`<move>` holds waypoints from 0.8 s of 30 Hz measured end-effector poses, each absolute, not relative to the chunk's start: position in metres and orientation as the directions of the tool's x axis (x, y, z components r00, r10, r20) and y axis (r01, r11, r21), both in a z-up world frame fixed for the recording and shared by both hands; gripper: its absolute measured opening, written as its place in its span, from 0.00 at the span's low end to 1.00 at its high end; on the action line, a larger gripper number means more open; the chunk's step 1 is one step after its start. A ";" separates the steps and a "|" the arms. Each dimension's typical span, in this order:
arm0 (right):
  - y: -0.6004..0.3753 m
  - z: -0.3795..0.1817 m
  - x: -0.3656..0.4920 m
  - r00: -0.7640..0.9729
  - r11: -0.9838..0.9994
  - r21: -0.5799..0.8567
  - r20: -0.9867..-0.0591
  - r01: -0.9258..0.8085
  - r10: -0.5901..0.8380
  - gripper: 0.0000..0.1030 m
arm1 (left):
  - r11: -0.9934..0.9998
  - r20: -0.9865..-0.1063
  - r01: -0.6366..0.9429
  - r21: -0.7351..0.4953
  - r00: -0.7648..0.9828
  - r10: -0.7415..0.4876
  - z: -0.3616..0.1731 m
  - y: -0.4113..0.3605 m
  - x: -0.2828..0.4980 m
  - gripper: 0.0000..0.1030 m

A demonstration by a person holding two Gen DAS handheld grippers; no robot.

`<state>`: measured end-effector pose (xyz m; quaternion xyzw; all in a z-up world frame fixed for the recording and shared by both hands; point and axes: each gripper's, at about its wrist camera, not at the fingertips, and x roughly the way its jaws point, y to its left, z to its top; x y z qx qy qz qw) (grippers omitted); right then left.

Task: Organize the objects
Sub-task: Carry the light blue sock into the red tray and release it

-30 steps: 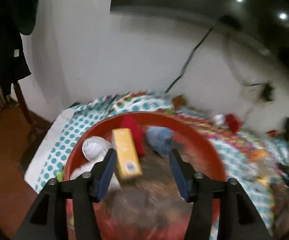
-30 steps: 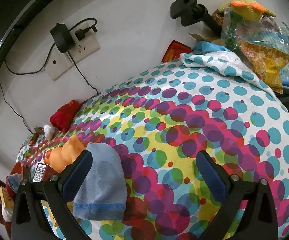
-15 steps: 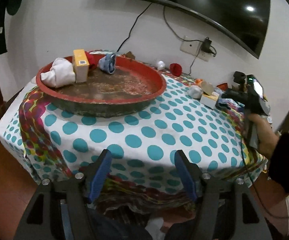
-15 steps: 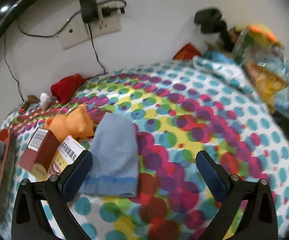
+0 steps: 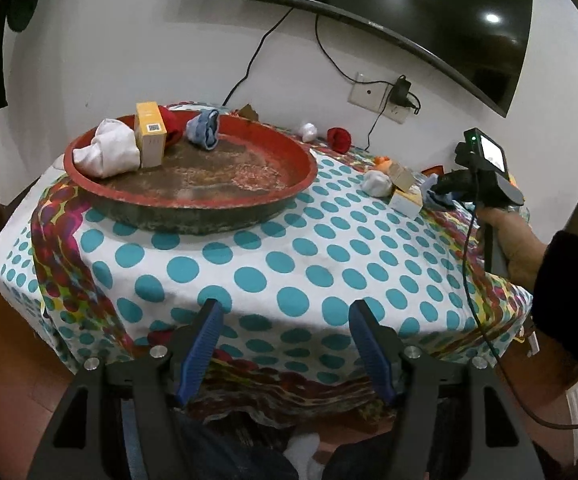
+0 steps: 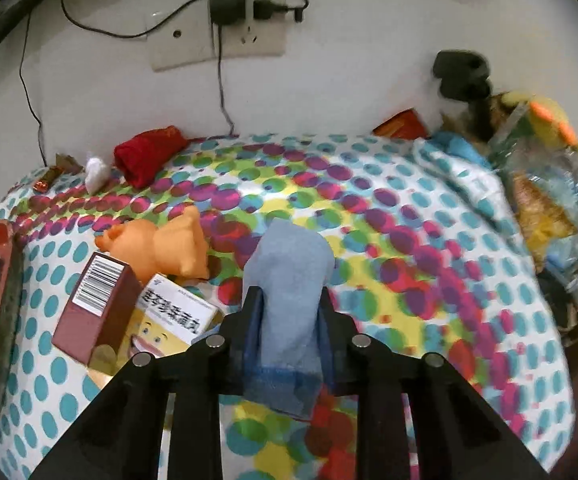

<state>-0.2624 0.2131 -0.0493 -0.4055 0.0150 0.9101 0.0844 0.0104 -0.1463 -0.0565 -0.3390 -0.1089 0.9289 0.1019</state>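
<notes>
Your right claw (image 6: 289, 320) had just been closing and clamped the limp, light blue fabric sock (image 6: 289, 276) mid-length (it would droop), left claw (image 5: 285, 344) empty.

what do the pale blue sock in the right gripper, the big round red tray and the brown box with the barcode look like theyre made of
Pale blue sock: soft knit fabric, matte; it folds limply where the right gripper pinches it.
Big round red tray: probably painted metal; its thin red rim and its worn, grimy floor and outer wall suggest so, though hard plastic is possible.
Brown box with the barcode: printed cardboard, smooth, with crisp folded edges.
</notes>
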 end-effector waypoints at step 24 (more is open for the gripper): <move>0.072 0.071 -0.235 -0.803 -0.985 -0.158 -0.595 0.069 0.039 0.23 | -0.946 -0.589 0.038 -0.321 -0.790 0.169 -0.052 -0.177 0.016 0.65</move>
